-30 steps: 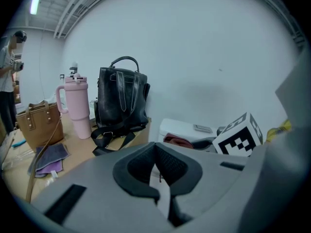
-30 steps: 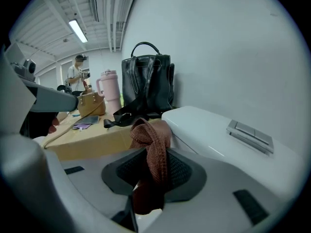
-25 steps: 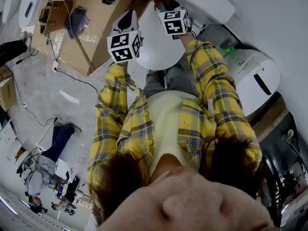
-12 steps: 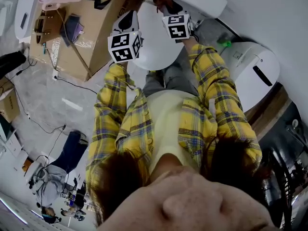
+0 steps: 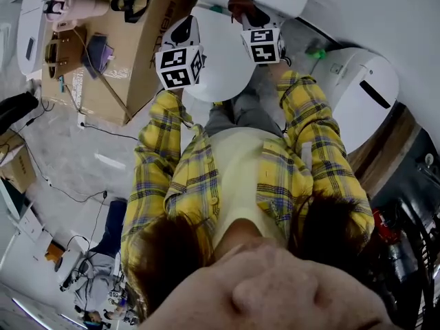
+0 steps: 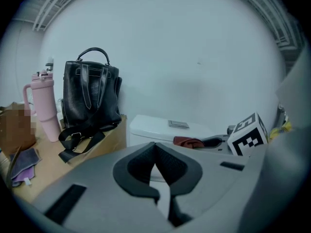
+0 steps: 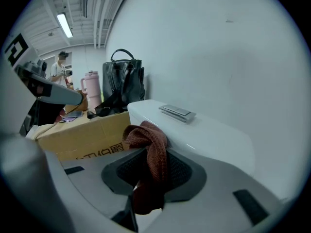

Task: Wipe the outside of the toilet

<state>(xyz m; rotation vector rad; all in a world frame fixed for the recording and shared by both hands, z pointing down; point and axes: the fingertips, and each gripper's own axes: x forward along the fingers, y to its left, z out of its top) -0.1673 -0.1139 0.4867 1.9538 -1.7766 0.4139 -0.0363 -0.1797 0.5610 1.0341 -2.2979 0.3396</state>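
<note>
Holding: my right gripper (image 7: 146, 154) clamps the cloth (image 7: 146, 135), bunched between its fingers (image 7: 182, 171) by the tank (image 7: 209, 135).
Idle: my left gripper (image 6: 156, 152), closed on nothing.

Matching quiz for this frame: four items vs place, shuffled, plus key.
1 cloth
2 bag
3 tumbler
4 flush plate

A on the tank lid
B left of the bag in the left gripper view
C held by the right gripper
D on the box, straps trailing

Pairs: 1-C, 2-D, 3-B, 4-A
</note>
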